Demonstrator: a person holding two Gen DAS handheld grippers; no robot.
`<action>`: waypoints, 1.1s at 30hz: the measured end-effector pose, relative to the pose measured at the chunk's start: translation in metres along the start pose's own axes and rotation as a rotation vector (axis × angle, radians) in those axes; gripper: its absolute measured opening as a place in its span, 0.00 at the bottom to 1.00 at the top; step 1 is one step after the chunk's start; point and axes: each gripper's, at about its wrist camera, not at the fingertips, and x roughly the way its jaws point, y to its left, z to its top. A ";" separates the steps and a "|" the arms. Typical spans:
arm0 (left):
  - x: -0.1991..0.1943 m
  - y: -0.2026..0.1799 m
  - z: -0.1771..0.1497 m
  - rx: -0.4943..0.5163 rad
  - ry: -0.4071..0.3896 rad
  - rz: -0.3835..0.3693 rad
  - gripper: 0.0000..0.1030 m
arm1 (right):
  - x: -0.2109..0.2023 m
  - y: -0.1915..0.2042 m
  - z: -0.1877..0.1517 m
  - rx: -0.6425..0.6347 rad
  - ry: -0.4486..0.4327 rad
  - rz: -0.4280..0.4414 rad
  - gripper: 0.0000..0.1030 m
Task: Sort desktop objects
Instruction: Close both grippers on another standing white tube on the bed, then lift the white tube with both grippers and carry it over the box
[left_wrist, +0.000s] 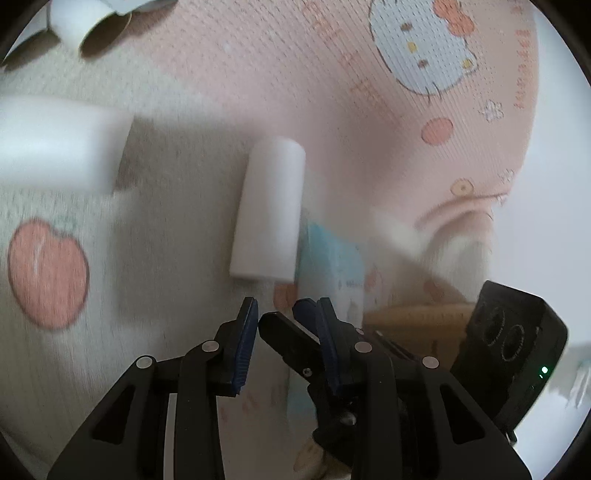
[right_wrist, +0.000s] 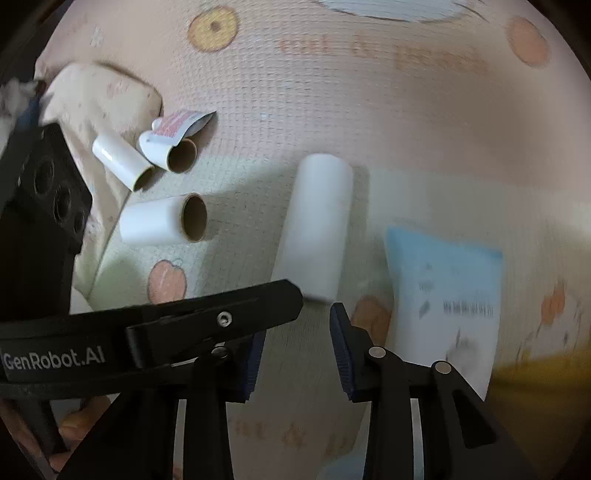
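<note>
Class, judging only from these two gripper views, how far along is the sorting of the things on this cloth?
Possibly done: three tubes lie grouped near a crumpled packet. In hand: nothing; the left gripper and right gripper are both empty. Left: the white roll and blue packet lie loose.

"GenRobot.AI" stands in white on the black left gripper (right_wrist: 295, 295); the cloth's (right_wrist: 369, 110) pink lettering is unreadable.

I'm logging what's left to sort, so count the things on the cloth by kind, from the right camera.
White rolls: 4
Blue-and-white pouch: 1
Red-and-white tube: 1
Total: 6
</note>
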 end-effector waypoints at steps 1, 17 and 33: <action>-0.002 -0.001 -0.002 0.001 0.004 -0.005 0.34 | -0.002 -0.002 -0.004 0.020 -0.003 0.013 0.31; -0.013 0.018 0.031 -0.103 -0.138 -0.053 0.45 | -0.014 0.008 0.010 -0.015 -0.105 -0.049 0.31; 0.009 0.022 0.052 -0.106 -0.109 -0.042 0.46 | 0.025 -0.025 0.037 0.136 -0.068 0.069 0.42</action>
